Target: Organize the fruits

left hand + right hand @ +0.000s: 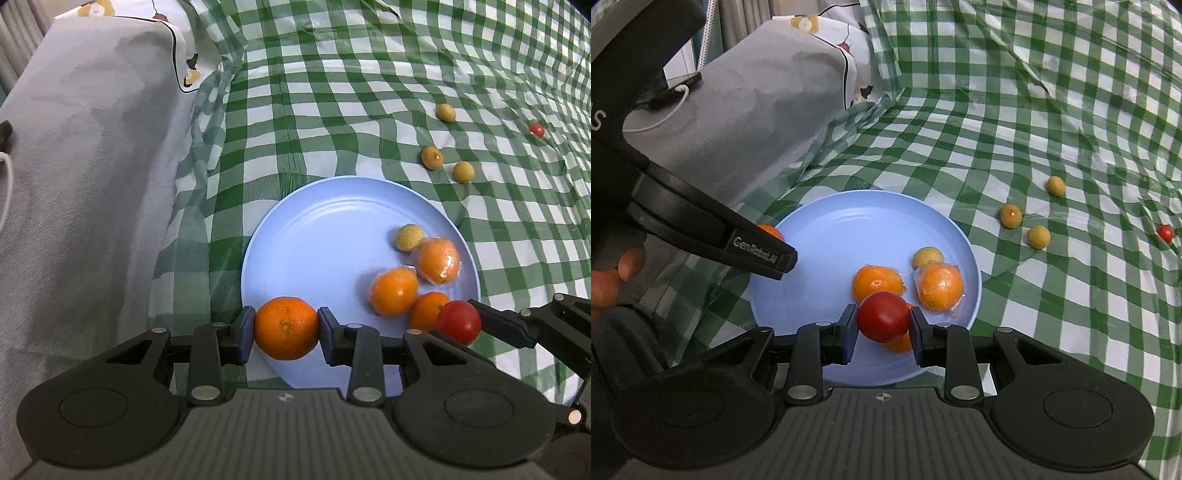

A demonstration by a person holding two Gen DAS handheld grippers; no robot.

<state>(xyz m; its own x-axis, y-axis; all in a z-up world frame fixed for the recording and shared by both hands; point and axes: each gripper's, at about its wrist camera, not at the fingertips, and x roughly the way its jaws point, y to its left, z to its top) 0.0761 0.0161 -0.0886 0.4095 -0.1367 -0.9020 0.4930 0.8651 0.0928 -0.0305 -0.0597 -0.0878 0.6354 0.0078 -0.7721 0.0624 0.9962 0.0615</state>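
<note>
My left gripper (pixel 286 328) is shut on an orange (pixel 286 326) over the near left rim of the blue plate (pixel 317 236). My right gripper (pixel 884 325) is shut on a red tomato (pixel 884 316) above the near right part of the plate (pixel 827 258); the tomato also shows in the left wrist view (pixel 459 321). On the plate lie three oranges, two of them wrapped (pixel 438 260) (pixel 393 291), and one yellow-brown longan (pixel 409 237). Three longans (pixel 432 157) (pixel 445 112) (pixel 463 171) and a small red tomato (pixel 536 129) lie on the cloth beyond the plate.
A green-and-white checked cloth (pixel 369 92) covers the surface, wrinkled at the far right. A grey fabric-covered block (pixel 92 147) stands at the left, with a white cable (pixel 670 107) on it. The left gripper's body (pixel 713 229) reaches over the plate's left rim in the right wrist view.
</note>
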